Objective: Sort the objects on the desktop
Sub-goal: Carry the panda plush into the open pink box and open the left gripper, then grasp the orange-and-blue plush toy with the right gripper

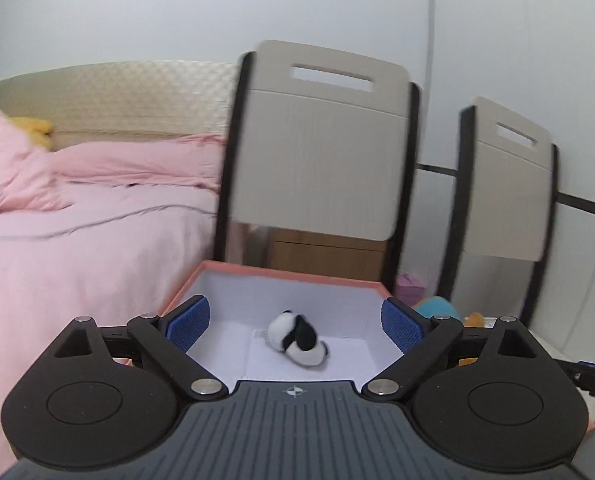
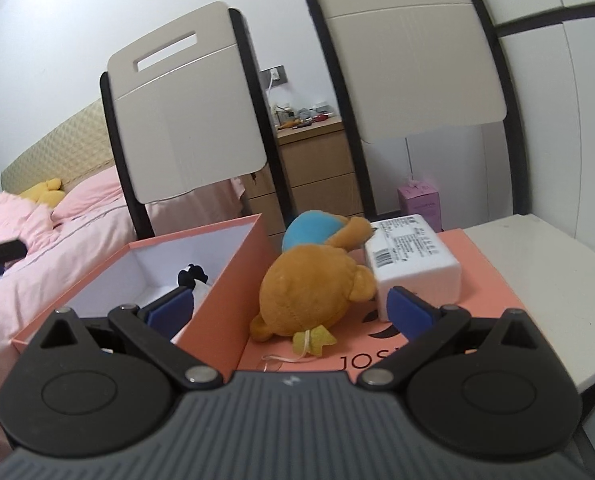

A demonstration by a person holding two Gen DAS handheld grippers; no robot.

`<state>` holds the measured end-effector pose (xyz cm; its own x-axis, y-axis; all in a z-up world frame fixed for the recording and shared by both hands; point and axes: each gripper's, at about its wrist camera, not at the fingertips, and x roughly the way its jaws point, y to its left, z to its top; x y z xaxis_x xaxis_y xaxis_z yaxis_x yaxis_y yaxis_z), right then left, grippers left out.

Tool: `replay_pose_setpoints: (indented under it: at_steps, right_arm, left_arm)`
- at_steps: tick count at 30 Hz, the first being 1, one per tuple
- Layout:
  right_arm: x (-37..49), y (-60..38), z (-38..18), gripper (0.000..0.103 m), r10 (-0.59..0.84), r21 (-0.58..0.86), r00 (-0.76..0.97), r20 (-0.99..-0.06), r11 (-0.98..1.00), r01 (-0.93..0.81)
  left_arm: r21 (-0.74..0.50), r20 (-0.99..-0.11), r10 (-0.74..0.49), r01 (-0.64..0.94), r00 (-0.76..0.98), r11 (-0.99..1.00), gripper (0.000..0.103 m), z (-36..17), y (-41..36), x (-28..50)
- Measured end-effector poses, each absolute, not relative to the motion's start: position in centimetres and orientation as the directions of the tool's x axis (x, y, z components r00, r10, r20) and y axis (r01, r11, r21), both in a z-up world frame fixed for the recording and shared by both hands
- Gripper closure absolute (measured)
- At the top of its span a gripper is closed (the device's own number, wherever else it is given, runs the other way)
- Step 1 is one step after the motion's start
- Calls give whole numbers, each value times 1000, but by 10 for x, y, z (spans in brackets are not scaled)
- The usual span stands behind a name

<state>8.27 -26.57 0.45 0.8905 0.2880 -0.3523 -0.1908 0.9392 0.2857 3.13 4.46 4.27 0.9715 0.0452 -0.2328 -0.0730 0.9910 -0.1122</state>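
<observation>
A black and white panda plush (image 1: 297,338) lies on the white floor of an open pink box (image 1: 293,273). My left gripper (image 1: 295,326) hangs open and empty over that box, just above the panda. In the right wrist view the same box (image 2: 233,280) stands left, with the panda (image 2: 193,276) partly hidden inside. An orange bear plush with a blue cap (image 2: 317,280) lies on the pink box lid (image 2: 485,280), touching a white carton (image 2: 413,258). My right gripper (image 2: 289,308) is open and empty, close in front of the bear.
Two beige folding chairs (image 2: 185,112) (image 2: 413,48) stand behind the white table (image 2: 557,280). A bed with pink bedding (image 1: 77,240) lies to the left. A wooden drawer unit (image 2: 317,168) and a small purple box (image 2: 419,200) stand behind.
</observation>
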Motion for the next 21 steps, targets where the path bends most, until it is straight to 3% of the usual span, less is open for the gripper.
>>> replay_pose_setpoints:
  at_steps: [5,11,21]
  right_arm:
    - [82,-246,4,0,275,245,897,-345,949,-197]
    - [87,-217,2,0,247,186,906,-343,964,-193]
    - [117,-205,-4,0,240,199,899,-366,964,-176]
  left_arm:
    - [-80,-154,38,-51,987,996,7,20,41,22]
    - [-74,-225,18,-36,974,997,7,3,46,25]
    - [-80,-227,15,-34,974,996,7,0,49,23]
